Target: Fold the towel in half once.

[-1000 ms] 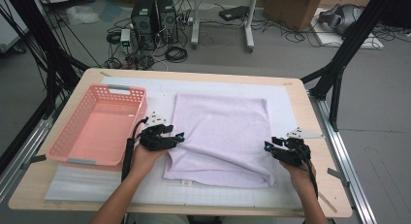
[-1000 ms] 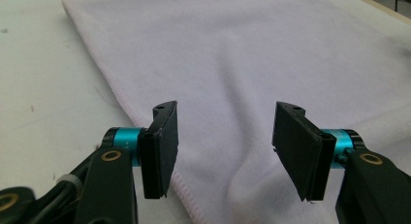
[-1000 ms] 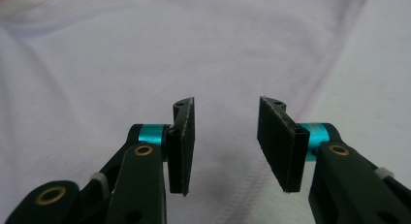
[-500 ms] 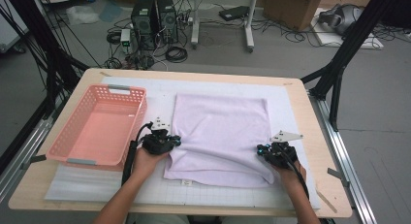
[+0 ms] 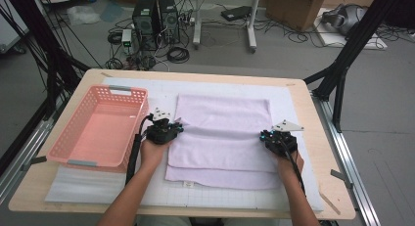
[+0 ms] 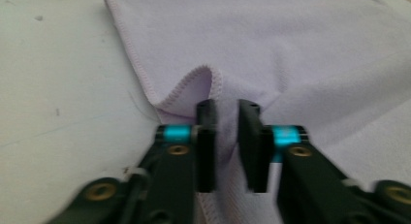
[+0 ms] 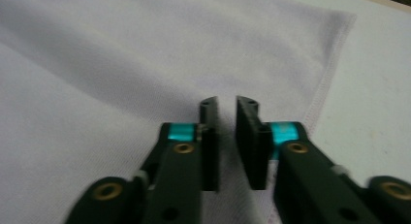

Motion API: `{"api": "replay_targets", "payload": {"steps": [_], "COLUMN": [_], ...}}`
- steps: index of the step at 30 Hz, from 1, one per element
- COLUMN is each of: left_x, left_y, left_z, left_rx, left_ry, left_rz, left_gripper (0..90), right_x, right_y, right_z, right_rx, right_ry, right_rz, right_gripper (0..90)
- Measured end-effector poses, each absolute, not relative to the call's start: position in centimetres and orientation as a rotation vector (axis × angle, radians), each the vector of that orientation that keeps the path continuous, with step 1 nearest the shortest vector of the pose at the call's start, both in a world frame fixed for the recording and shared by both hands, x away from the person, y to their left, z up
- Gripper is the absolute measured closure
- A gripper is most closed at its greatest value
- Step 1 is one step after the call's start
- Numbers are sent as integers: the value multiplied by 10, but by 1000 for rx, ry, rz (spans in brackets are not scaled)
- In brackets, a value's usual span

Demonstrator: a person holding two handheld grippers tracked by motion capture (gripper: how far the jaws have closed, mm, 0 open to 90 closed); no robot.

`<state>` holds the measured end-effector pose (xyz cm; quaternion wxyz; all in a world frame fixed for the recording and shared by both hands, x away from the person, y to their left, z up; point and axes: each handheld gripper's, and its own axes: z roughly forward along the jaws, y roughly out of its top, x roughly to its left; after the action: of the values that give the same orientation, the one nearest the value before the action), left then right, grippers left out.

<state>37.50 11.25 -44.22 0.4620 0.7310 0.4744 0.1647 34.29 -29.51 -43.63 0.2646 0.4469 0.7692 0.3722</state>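
While both jaw pairs stand narrowly parted after just opening, the left gripper point(image 6: 227, 118) and right gripper point(image 7: 227, 112) should pinch the folded lilac cloth towel's point(image 5: 222, 138) left and right edges evenly.

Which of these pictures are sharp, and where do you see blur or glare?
High view: even, soft light, no glare, slightly soft; the lilac towel and pink basket read clearly. Left gripper view: the left gripper and the raised towel edge are somewhat blurred. Right gripper view: the right gripper is soft too; the far cloth loses its weave, and faint shading marks a fold.
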Motion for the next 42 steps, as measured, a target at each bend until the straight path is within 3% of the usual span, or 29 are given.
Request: {"api": "replay_targets", "payload": {"steps": [2,6,19,33,38,42], "left_x": [370,353,303,275,270,270], "left_y": [117,120,141,136,127,127], "left_z": [-439,-434,-439,-452,-450,-450], "left_rx": [1800,1859,1845,1946,1988,1980], "left_ry": [1165,1094,1044,1039,1009,1001], "left_rz": [377,392,322,325,426,436], "left_gripper": [520,469,476,575,746,814], "right_x": [337,319,268,241,242,242], "right_y": [-300,-309,-330,-313,-312,-313], "right_z": [-433,-428,-418,-442,-447,-447], "right_rx": [1222,1211,1223,1230,1264,1283], "right_ry": [2072,2046,1988,2171,2180,2172], "right_rz": [1036,1087,1105,1017,991,995], "right_gripper": [686,666,644,634,812,822]}}
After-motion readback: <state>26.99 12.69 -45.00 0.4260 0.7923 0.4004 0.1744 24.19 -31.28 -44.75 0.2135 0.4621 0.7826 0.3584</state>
